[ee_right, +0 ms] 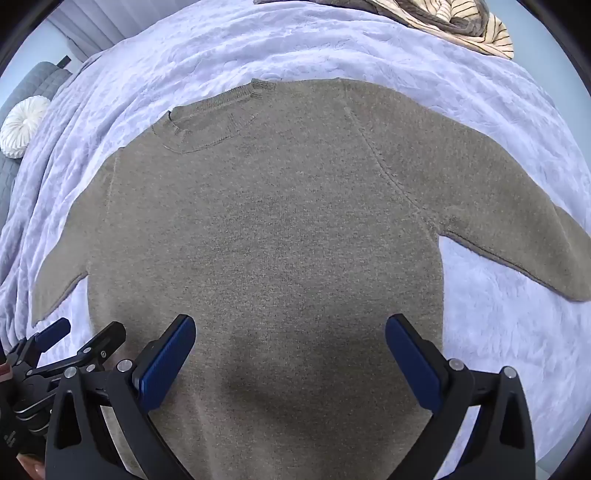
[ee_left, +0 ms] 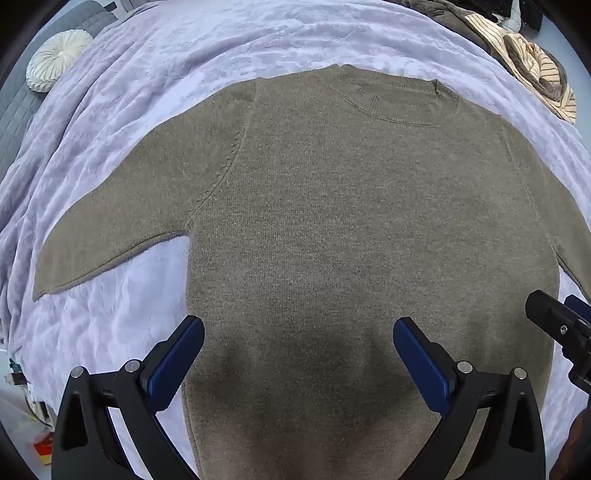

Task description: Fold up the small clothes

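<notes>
A taupe knit sweater (ee_left: 332,206) lies flat and spread out on a lavender blanket (ee_left: 177,55), collar away from me, both sleeves out to the sides. My left gripper (ee_left: 298,350) is open and empty, hovering over the sweater's lower body near its left edge. My right gripper (ee_right: 290,349) is open and empty over the sweater (ee_right: 273,229), toward its lower right side. The right gripper's tip also shows in the left wrist view (ee_left: 565,325), and the left gripper shows in the right wrist view (ee_right: 74,343).
A pile of striped cream and brown clothes (ee_left: 532,62) sits at the far right of the blanket, also in the right wrist view (ee_right: 454,22). A round white cushion (ee_left: 55,59) lies on a grey sofa (ee_left: 14,110) at the far left.
</notes>
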The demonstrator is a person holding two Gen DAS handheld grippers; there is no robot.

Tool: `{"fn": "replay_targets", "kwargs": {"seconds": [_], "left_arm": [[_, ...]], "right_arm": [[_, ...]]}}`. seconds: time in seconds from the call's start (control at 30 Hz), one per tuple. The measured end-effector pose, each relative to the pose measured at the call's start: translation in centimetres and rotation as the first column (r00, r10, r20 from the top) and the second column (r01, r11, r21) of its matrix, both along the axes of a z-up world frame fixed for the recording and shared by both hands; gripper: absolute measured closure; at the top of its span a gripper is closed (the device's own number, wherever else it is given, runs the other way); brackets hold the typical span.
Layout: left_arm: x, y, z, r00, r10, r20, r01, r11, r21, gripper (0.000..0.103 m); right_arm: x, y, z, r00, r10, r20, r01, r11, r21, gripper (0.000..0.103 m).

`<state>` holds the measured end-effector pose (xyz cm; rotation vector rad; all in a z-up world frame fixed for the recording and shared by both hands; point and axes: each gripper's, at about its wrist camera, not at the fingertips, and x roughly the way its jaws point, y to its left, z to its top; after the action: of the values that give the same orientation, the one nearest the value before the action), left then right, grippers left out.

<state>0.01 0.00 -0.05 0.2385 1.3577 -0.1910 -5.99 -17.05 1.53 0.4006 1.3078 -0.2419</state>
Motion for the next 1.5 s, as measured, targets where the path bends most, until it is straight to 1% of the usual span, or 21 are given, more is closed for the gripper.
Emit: {"fn": "replay_targets", "kwargs": {"seconds": [0.47, 0.5, 0.53, 0.77, 0.87, 0.9, 0.93, 1.0, 1.1, 1.5], "left_arm": [[-0.2, 0.5, -0.7, 1.000, -0.009, -0.001, 0.009, 1.000, 0.007, 0.000], [-0.3, 0.6, -0.2, 1.000, -0.009, -0.018, 0.009, 1.000, 0.012, 0.000], [-0.1, 0.5, -0.4, 1.000, -0.006, 0.004, 0.006, 1.000, 0.001, 0.000], [-0.1, 0.6, -0.9, 1.000, -0.007, 0.028, 0.007, 1.000, -0.006, 0.000], [-0.1, 0.7, -1.0, 0.999, -0.007, 0.054, 0.008, 1.000, -0.018, 0.000], [-0.1, 0.8, -0.9, 0.996, -0.005, 0.084, 0.008, 0.999, -0.033, 0.000], [-0.1, 0.8, -0.9, 0.995, -0.004, 0.097, 0.008, 0.999, -0.038, 0.000], [0.0, 0.8, -0.9, 0.997, -0.007, 0.081, 0.009, 1.000, -0.028, 0.000], [0.1, 0.7, -0.9, 0.995, -0.012, 0.101, 0.015, 0.999, -0.033, 0.000], [0.0, 0.7, -1.2, 0.997, -0.020, 0.080, 0.020, 1.000, -0.001, 0.000]], "right_arm": [[0.3, 0.1, -0.5, 1.000, 0.004, -0.021, -0.004, 1.000, 0.001, 0.001], [0.4, 0.1, -0.5, 1.000, 0.005, -0.021, -0.005, 1.000, 0.001, 0.001], [0.4, 0.1, -0.6, 1.000, 0.007, -0.022, -0.007, 1.000, 0.000, 0.001], [0.6, 0.2, -0.7, 0.999, 0.014, -0.030, -0.014, 1.000, 0.004, 0.001], [0.7, 0.2, -0.9, 0.999, 0.012, -0.036, -0.012, 1.000, 0.011, 0.001], [0.7, 0.2, -0.9, 0.999, 0.011, -0.038, -0.011, 1.000, 0.011, 0.001], [0.7, 0.2, -1.0, 0.999, 0.010, -0.038, -0.010, 1.000, 0.010, 0.001], [0.7, 0.2, -1.1, 0.999, 0.009, -0.040, -0.009, 1.000, 0.011, 0.001], [0.7, 0.2, -1.1, 0.999, 0.008, -0.041, -0.007, 1.000, 0.010, 0.001], [0.8, 0.1, -1.3, 0.999, 0.007, -0.049, -0.007, 1.000, 0.013, 0.001]]}}
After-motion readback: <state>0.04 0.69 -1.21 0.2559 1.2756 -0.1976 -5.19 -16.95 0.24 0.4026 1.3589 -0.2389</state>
